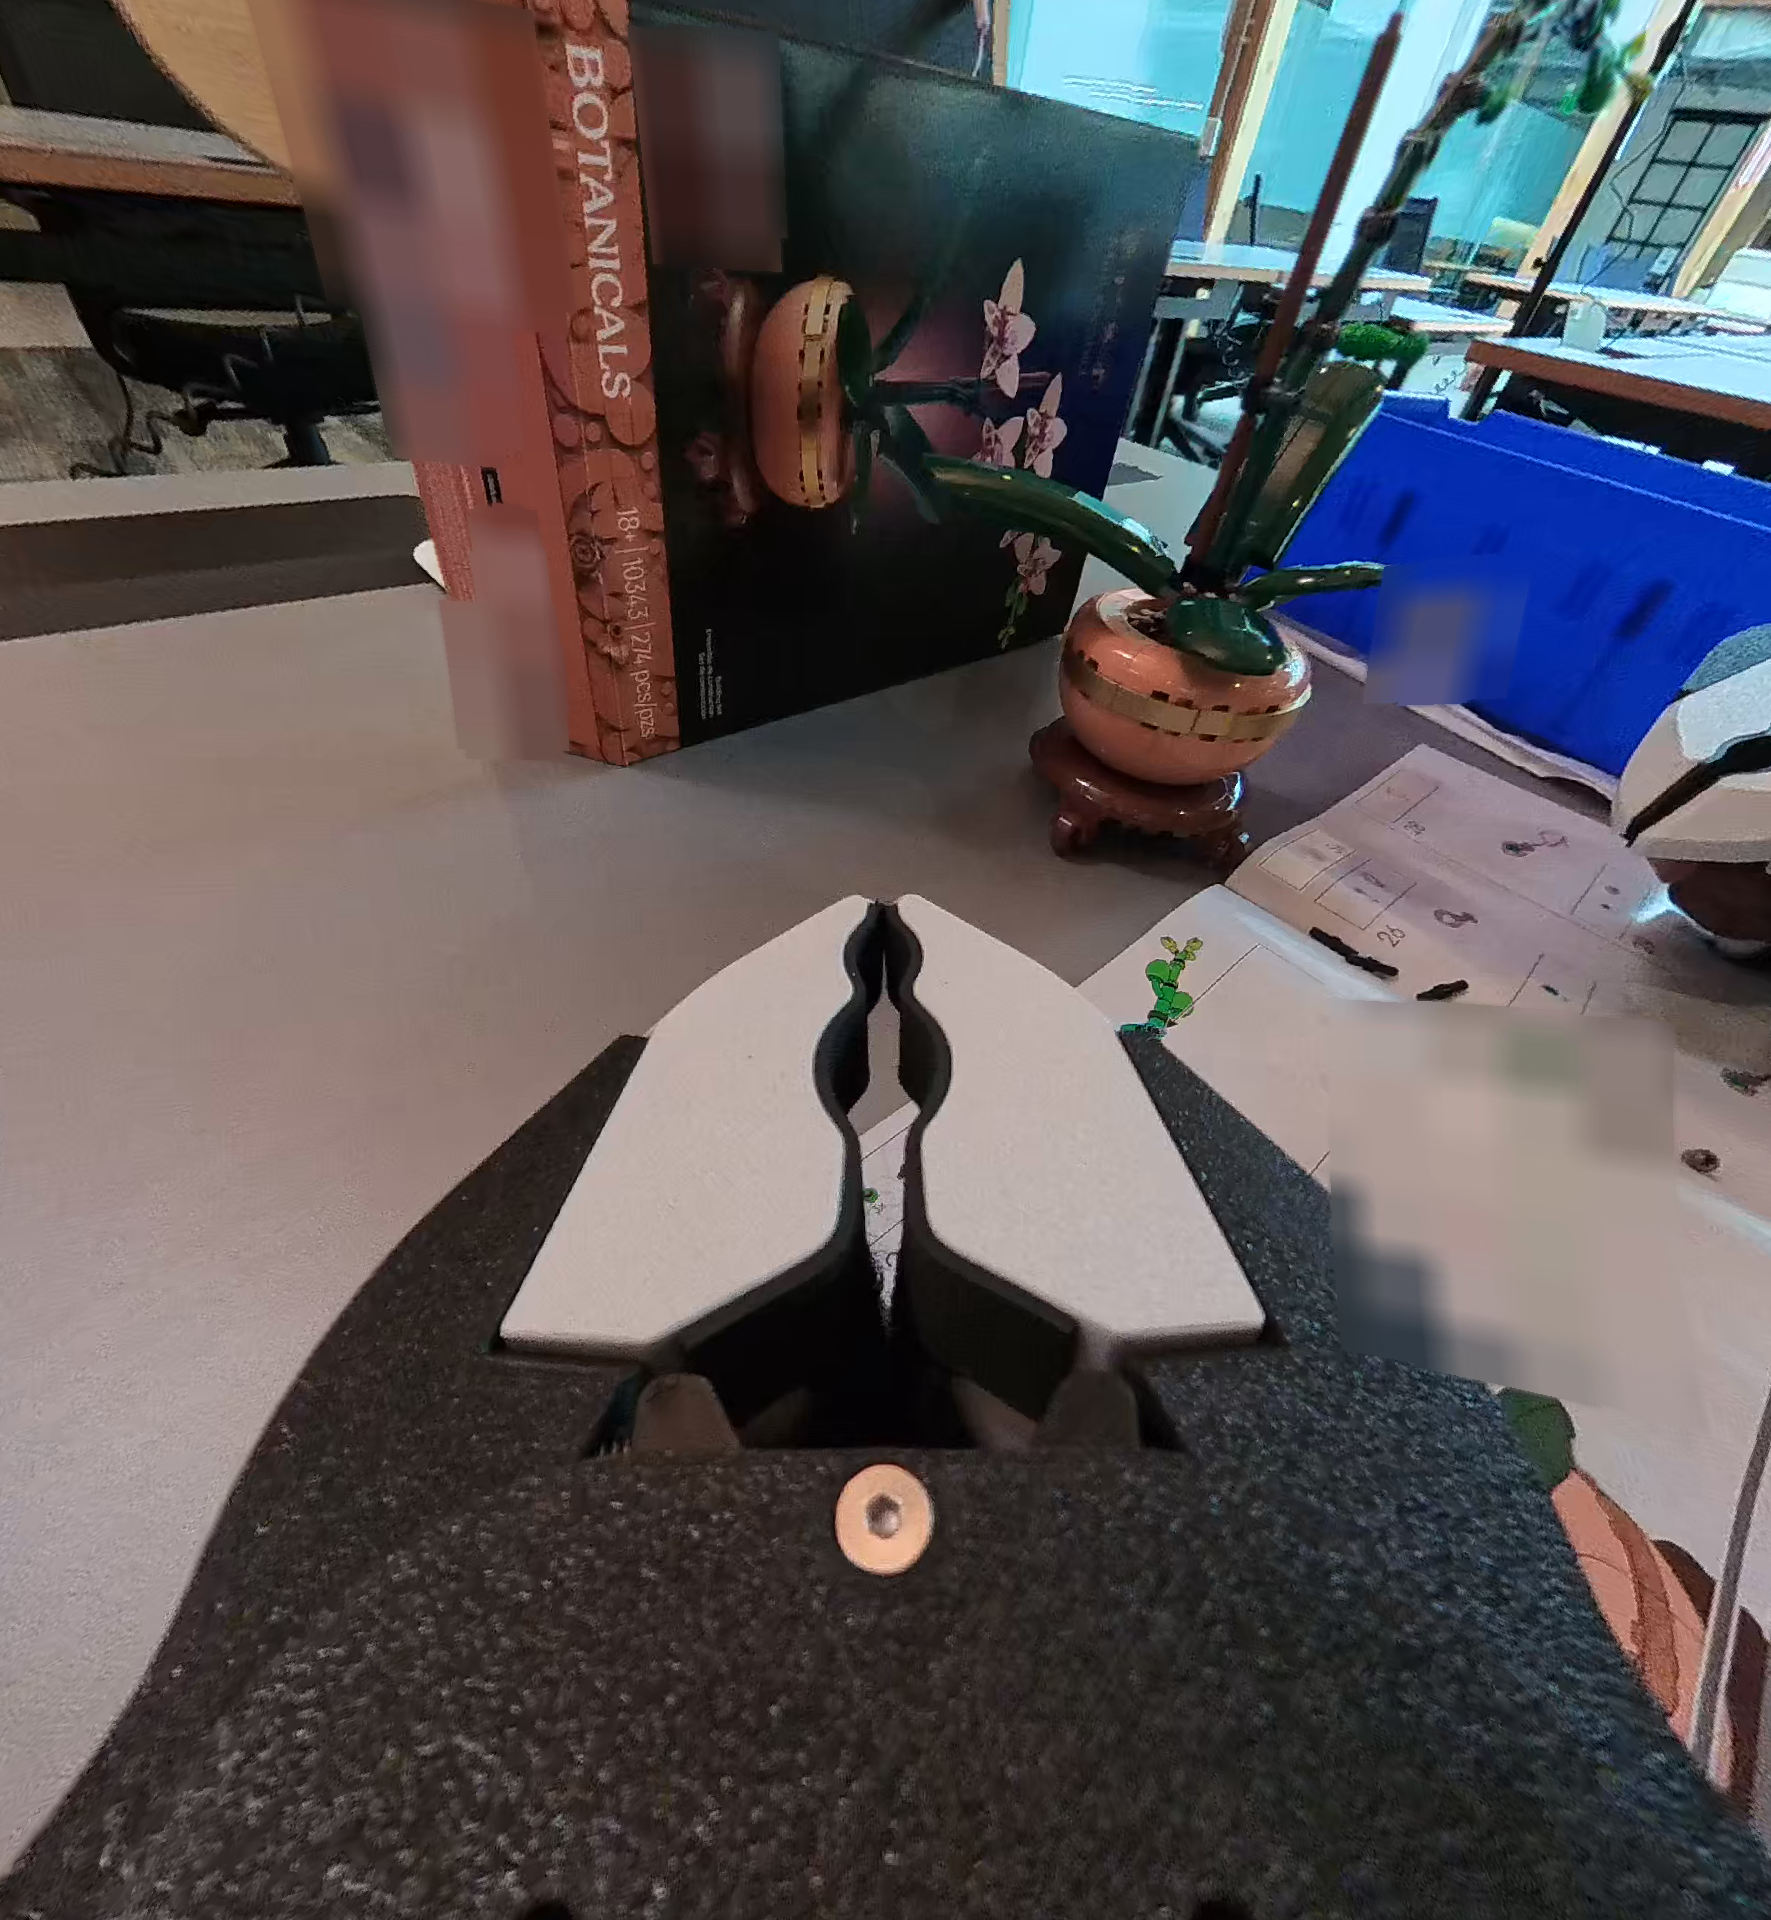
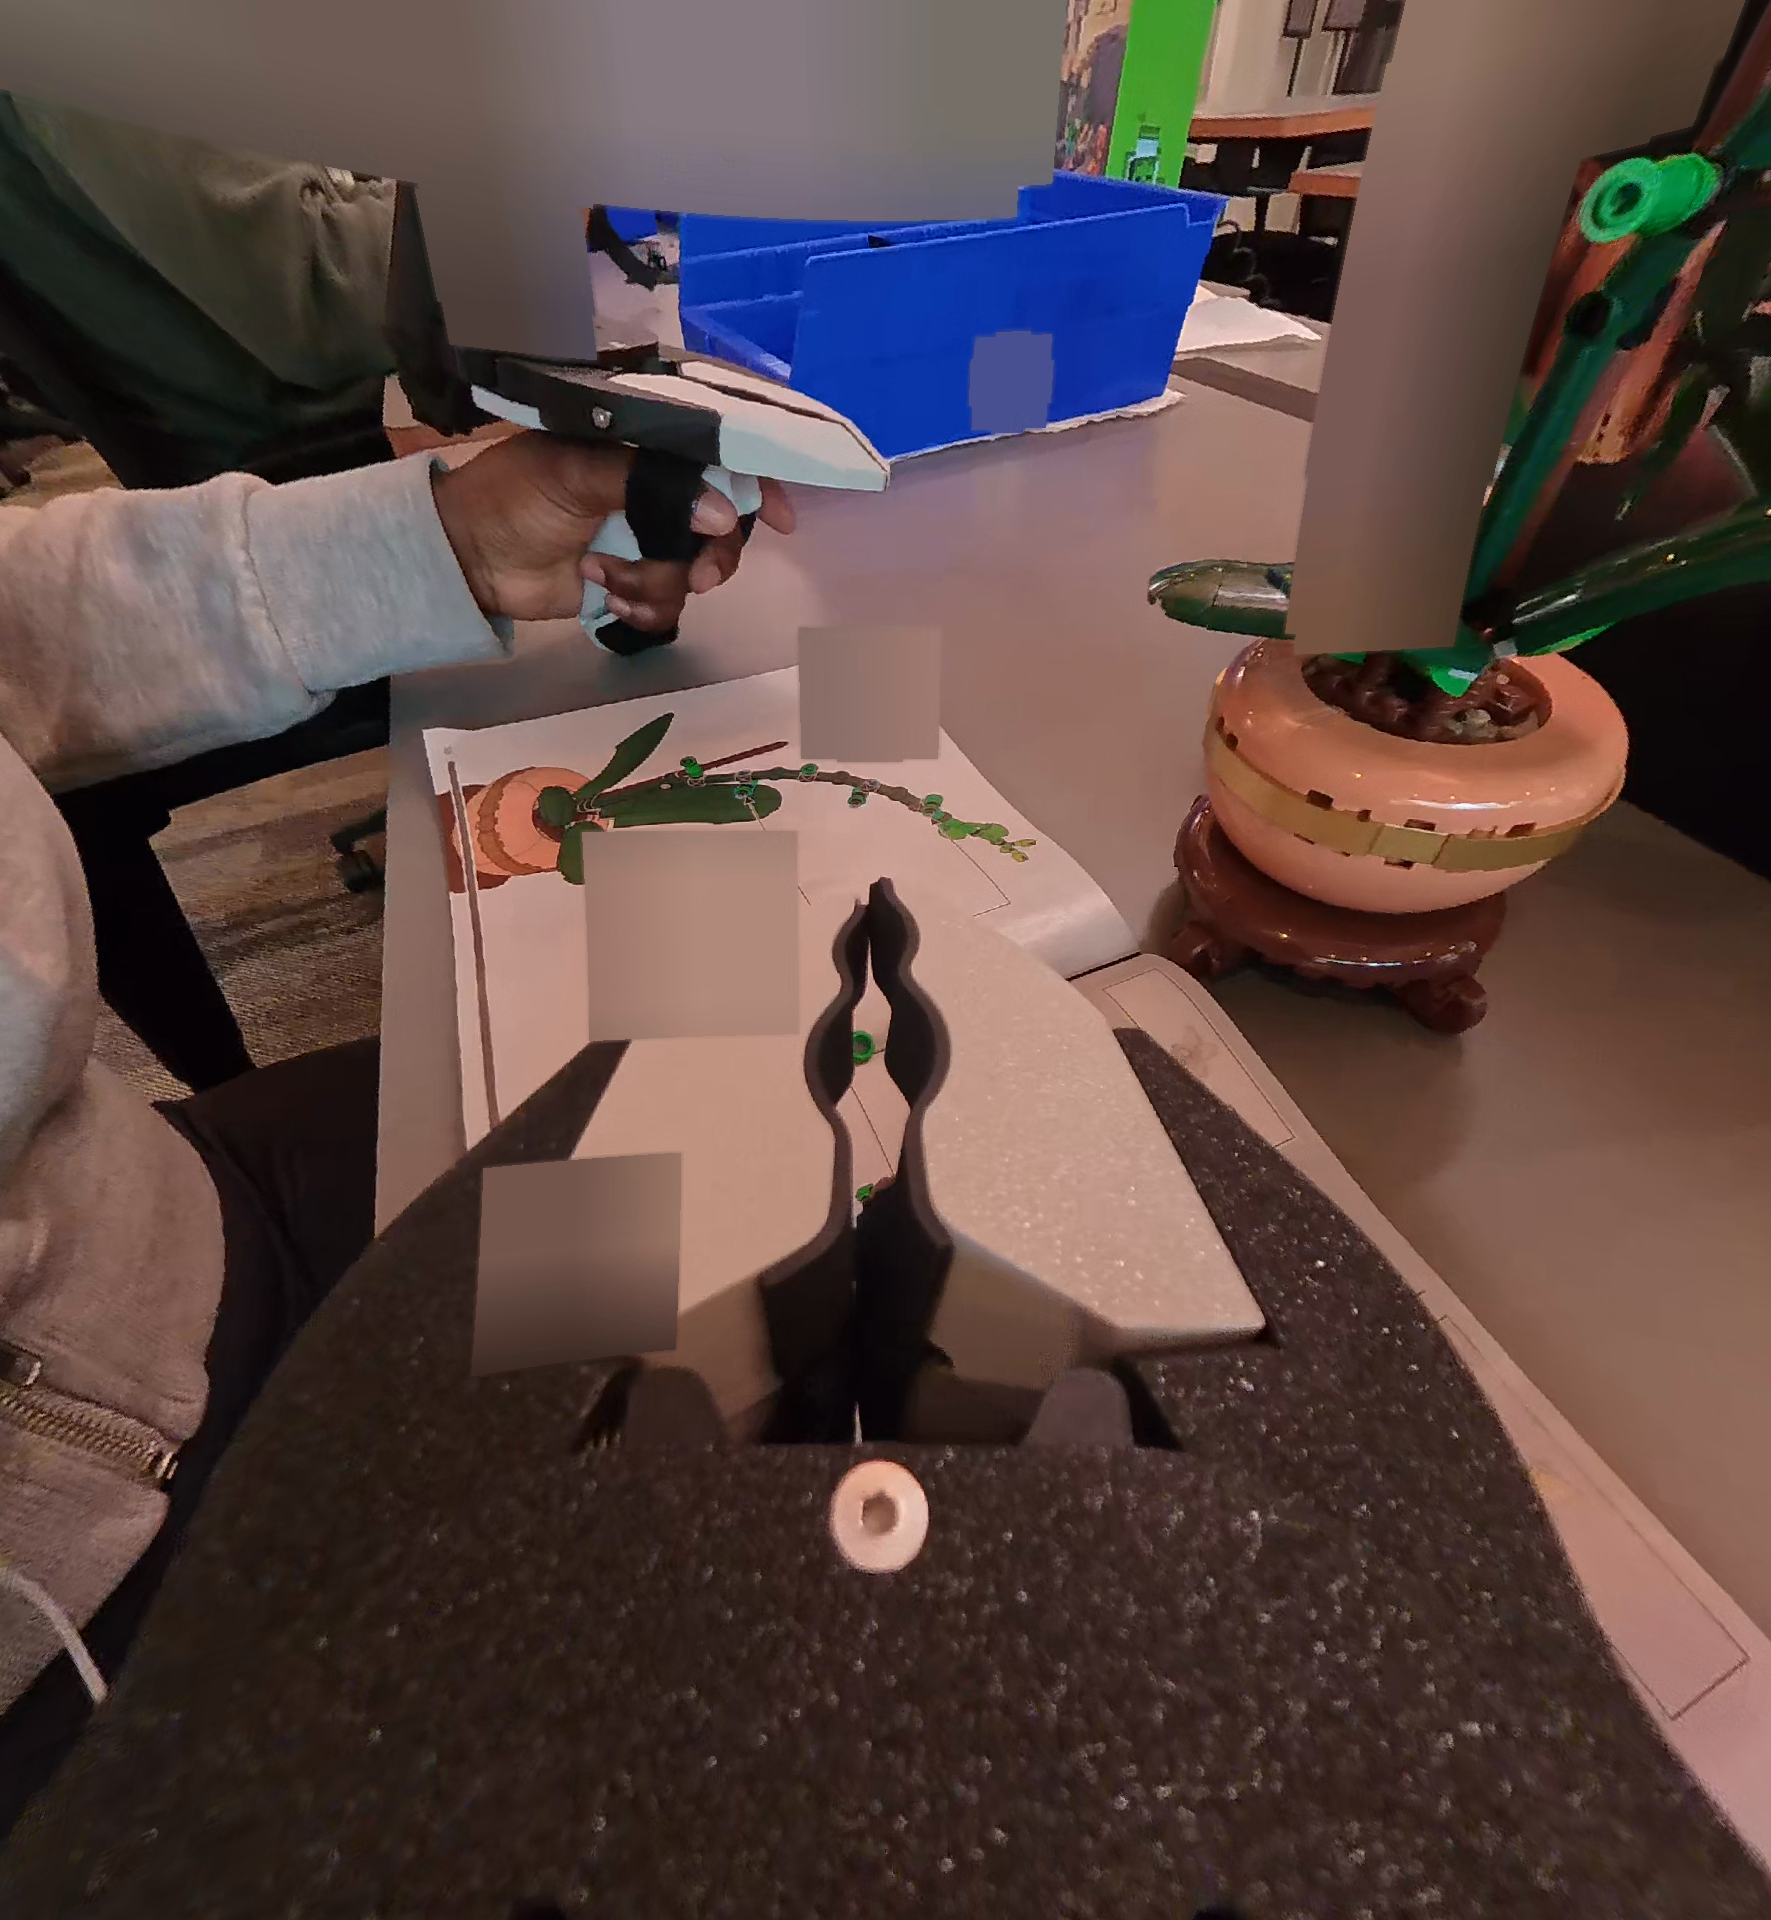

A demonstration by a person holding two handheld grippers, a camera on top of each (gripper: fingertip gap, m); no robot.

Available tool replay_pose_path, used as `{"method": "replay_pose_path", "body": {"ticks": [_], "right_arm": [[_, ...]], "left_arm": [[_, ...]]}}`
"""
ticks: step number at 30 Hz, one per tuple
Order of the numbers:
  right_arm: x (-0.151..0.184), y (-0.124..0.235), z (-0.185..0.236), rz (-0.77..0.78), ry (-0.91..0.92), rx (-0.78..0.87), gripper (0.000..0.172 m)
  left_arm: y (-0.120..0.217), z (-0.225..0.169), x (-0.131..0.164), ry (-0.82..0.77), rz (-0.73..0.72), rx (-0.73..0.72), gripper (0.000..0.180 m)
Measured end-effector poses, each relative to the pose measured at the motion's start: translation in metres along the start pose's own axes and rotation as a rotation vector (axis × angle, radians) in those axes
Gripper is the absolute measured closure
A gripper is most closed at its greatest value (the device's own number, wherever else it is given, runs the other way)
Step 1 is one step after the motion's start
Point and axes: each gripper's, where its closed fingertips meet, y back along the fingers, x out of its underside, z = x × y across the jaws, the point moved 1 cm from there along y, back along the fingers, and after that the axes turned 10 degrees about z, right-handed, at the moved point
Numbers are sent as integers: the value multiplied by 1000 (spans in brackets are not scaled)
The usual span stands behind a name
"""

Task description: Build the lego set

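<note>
Hovering over booklet (image 2: 964, 894), both hand-held grippers, L (image 1: 883, 912) & R (image 2: 876, 894), closed, empty; pot (image 2: 1400, 821) to R.

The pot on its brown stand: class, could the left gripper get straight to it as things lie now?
Probably yes. Only bare table lies between the left gripper and the pot; the box stands off to the left. Its fingers are shut.

Surface (image 1: 237, 935): matt grey, smooth. Pot (image 1: 1182, 696): glossy pink plastic with gold band, on glossy brown plastic stand (image 1: 1141, 821); booklet (image 2: 715, 935): smooth paper. Left claw (image 1: 883, 914): matt white fingers, grainy black body.
</note>
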Motion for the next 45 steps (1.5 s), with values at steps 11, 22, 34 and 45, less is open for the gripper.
{"method": "replay_pose_path", "body": {"ticks": [11, 22, 34, 45], "right_arm": [[3, -4, 0, 38, -10, -6, 172], [-70, 72, 29, -274, 212, 156, 172], [21, 239, -54, -98, -73, 682, 171], [109, 303, -117, 541, -411, 845, 152]], "left_arm": [[-4, 0, 4, 13, 42, 16, 180], [-5, -10, 6, -66, 57, 46, 180], [7, 2, -6, -3, -75, -24, 180], [9, 2, -8, -8, -93, -36, 180]]}}
